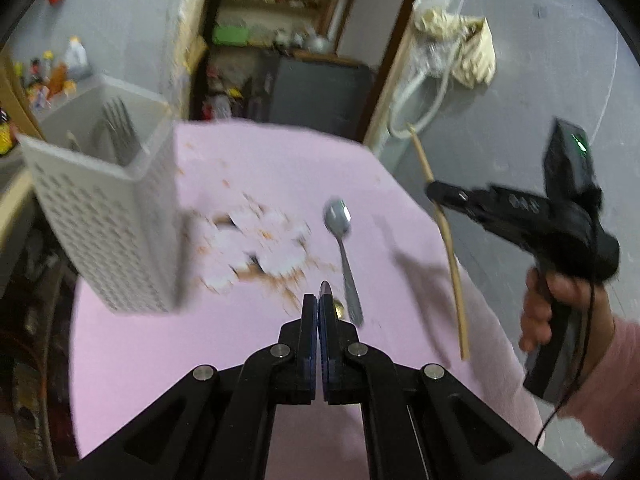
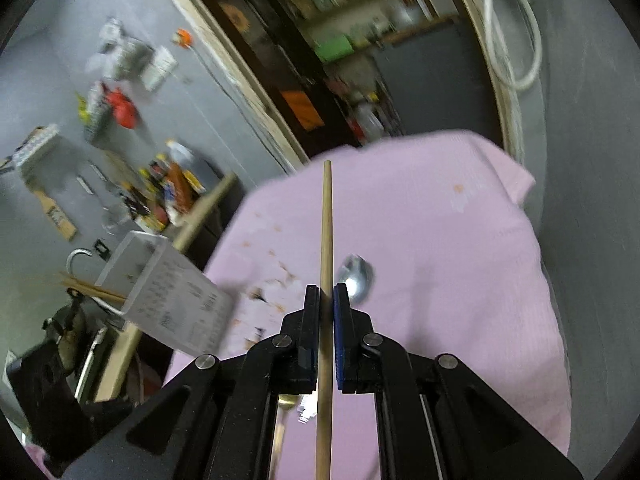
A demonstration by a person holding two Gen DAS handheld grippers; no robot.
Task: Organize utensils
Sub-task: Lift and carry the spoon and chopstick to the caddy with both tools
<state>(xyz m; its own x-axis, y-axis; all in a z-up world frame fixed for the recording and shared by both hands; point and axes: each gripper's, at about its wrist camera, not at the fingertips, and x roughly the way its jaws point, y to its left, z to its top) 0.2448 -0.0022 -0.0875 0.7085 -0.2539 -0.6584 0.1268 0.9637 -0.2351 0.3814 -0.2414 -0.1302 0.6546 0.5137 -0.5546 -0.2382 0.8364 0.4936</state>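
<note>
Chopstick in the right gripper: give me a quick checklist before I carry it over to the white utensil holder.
1. Grip: right gripper is shut on the chopstick, which runs straight between the pads. Ok.
2. Chopstick clear of the cloth: lifted above the pink cloth in the left wrist view. Ok.
3. White utensil holder: standing on the cloth, forks already inside; free room cannot tell.
4. Left gripper: shut, apparently on a thin utensil; which one, cannot tell.
5. Spoon: lying on the cloth, not sorted yet. Not ok.
</note>
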